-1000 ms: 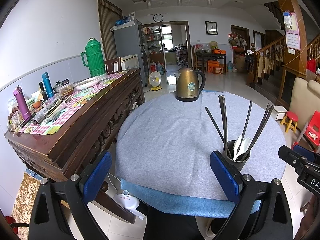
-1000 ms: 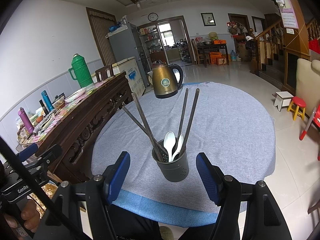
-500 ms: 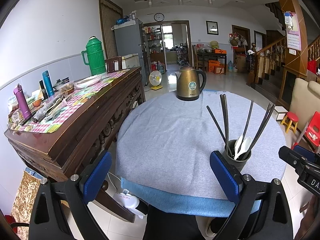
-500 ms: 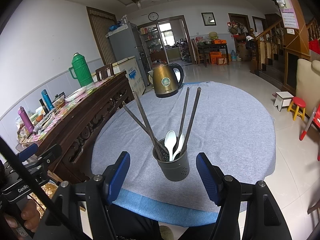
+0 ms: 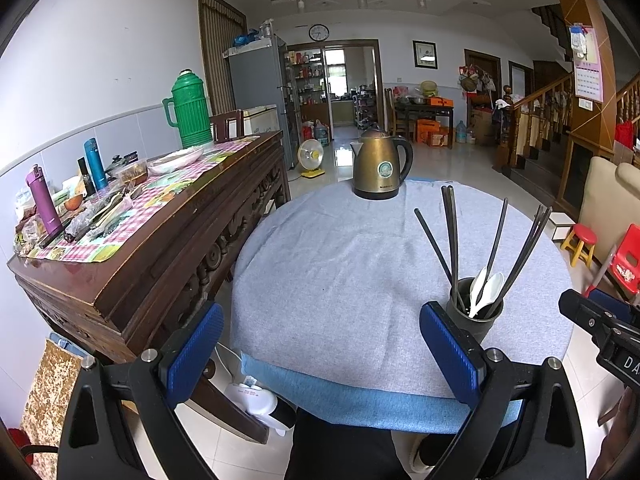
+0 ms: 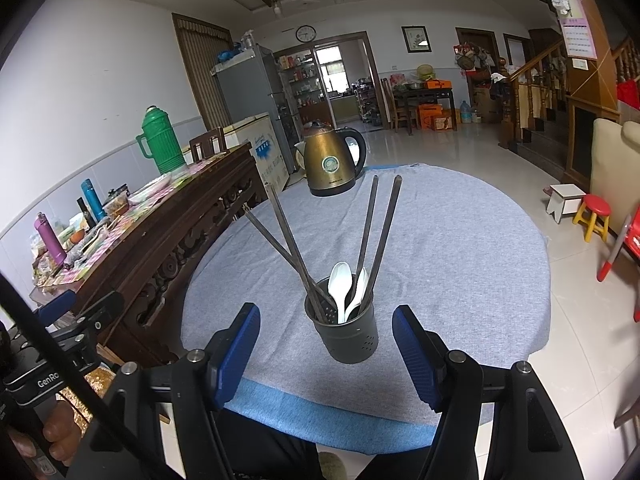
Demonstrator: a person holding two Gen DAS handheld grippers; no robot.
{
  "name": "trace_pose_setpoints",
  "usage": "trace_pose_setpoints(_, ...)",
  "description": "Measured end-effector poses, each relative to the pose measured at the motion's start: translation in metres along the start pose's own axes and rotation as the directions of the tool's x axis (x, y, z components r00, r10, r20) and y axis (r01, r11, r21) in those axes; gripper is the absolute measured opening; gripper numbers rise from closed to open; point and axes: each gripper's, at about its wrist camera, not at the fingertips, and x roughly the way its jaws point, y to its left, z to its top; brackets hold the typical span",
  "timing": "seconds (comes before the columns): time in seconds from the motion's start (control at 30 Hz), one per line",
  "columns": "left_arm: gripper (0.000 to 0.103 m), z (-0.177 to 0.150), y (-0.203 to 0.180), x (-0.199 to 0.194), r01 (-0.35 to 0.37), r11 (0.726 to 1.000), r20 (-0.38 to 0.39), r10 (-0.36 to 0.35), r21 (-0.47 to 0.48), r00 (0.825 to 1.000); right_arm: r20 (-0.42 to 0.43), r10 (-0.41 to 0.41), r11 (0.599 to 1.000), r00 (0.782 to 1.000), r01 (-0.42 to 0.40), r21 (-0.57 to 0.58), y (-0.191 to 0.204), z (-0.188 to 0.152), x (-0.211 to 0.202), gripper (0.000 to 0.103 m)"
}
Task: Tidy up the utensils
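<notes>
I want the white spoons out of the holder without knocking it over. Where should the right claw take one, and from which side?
Grip a white spoon by its bowl, the only part standing above the rim of the dark holder. Come from above with the right claw, between the left- and right-leaning chopsticks, and probably lift straight up: the handle is down inside.

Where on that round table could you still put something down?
Nearly all of the grey tablecloth is bare: the wide stretch between the brass kettle at the far edge and the utensil holder near the front. The wooden sideboard alongside is crowded with flasks and dishes.
</notes>
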Motion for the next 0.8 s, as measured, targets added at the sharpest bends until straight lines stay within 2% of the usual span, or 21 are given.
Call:
trace_pose_setpoints(0.37,0.098,-0.005,-0.003,0.004,0.0,1.0,-0.006,0.0,-0.009,1.0,-0.009,-0.004,1.0,1.0,0.004,-0.007,0.001,0.0,0.001,0.072)
trace_pose_setpoints(0.8,0.098,0.009,-0.018,0.027,0.032,0.999,-0.051,-0.032,0.014,0.998,-0.029,-0.038,0.999,0.999,0.039,0.009,-0.013,0.008,0.011,0.072)
